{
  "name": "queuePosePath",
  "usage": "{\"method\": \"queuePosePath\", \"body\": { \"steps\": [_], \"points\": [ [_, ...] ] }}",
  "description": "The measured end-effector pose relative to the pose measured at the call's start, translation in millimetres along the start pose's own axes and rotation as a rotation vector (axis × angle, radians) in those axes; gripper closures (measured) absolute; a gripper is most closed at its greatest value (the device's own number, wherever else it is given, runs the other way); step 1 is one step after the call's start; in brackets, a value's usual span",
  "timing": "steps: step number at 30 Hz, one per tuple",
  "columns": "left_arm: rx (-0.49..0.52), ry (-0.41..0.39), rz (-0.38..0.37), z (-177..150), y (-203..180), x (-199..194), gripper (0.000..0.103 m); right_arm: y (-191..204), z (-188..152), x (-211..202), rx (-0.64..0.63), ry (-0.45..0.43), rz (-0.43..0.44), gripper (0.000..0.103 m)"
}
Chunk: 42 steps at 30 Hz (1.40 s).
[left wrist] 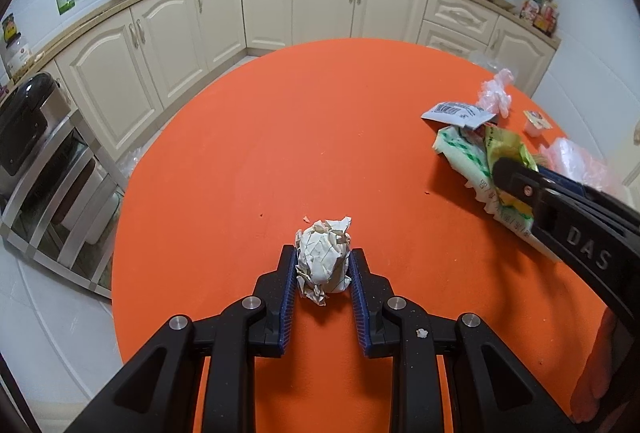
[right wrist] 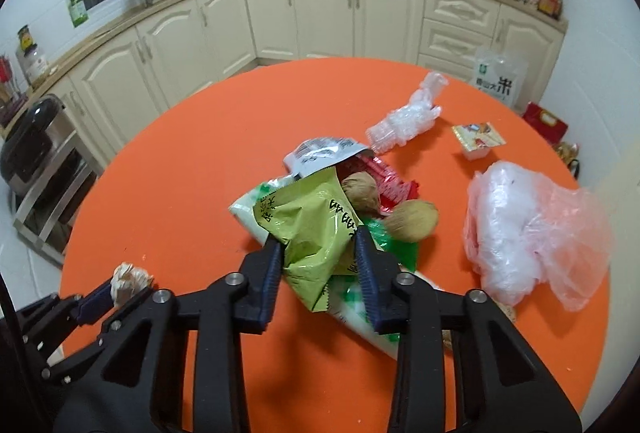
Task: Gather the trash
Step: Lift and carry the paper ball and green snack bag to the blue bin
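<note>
Left gripper (left wrist: 323, 265): jaws clamped on a crumpled paper ball (left wrist: 324, 259); both blue pads press its sides; the ball sits low over the orange table (left wrist: 280, 137), near its front edge; whether it touches the cloth I cannot tell; in the right wrist view the same gripper (right wrist: 120, 287) shows at lower left with the ball (right wrist: 130, 279) between its tips

Right gripper (right wrist: 318, 245): jaws closed on a yellow-green snack wrapper (right wrist: 312, 229); the wrapper bulges out between the pads and droops below them; in the left wrist view the gripper (left wrist: 508, 173) reaches in from the right, its tip against the same wrapper (left wrist: 506, 147)

Trash pile: under the wrapper lies a white and green printed bag (right wrist: 360, 297); behind it a silver-grey packet (right wrist: 320, 153) and a red wrapper (right wrist: 384, 181); two brown walnut-like husks (right wrist: 412, 221) rest against the wrappers

Loose trash: a crushed clear plastic piece (right wrist: 408, 117) lies beyond the pile; a small sealed cup (right wrist: 478, 141) stands just right of it; a pale pink plastic bag (right wrist: 536, 229) lies crumpled at the table's right side, apart from the pile

Crumbs: a few small white bits (left wrist: 306, 219) lie on the cloth just beyond the paper ball

Background: cream kitchen cabinets (left wrist: 320, 5) curve round behind the table
</note>
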<state>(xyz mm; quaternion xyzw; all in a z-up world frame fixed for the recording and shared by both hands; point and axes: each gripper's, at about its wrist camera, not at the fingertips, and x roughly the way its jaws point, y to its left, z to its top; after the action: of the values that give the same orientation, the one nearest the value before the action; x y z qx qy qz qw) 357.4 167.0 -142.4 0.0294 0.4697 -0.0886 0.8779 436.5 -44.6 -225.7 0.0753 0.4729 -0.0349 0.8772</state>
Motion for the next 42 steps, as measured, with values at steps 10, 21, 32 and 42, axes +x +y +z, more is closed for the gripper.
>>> {"method": "queuePosePath", "body": {
  "steps": [10,21,32,42],
  "points": [
    [-0.003,0.022,-0.003,-4,-10,-14,0.081,-31,-16,-59,0.083,-0.081,0.017,0.073],
    [0.054,-0.079,-0.05,-21,-55,-71,0.081,-64,-54,-127,0.152,-0.143,-0.051,0.073],
    [0.104,-0.17,-0.09,-48,-100,-127,0.081,-82,-81,-175,0.21,-0.217,-0.041,0.073],
    [0.145,-0.183,-0.118,-63,-139,-151,0.081,-112,-98,-194,0.256,-0.25,-0.015,0.073]
  ]
}}
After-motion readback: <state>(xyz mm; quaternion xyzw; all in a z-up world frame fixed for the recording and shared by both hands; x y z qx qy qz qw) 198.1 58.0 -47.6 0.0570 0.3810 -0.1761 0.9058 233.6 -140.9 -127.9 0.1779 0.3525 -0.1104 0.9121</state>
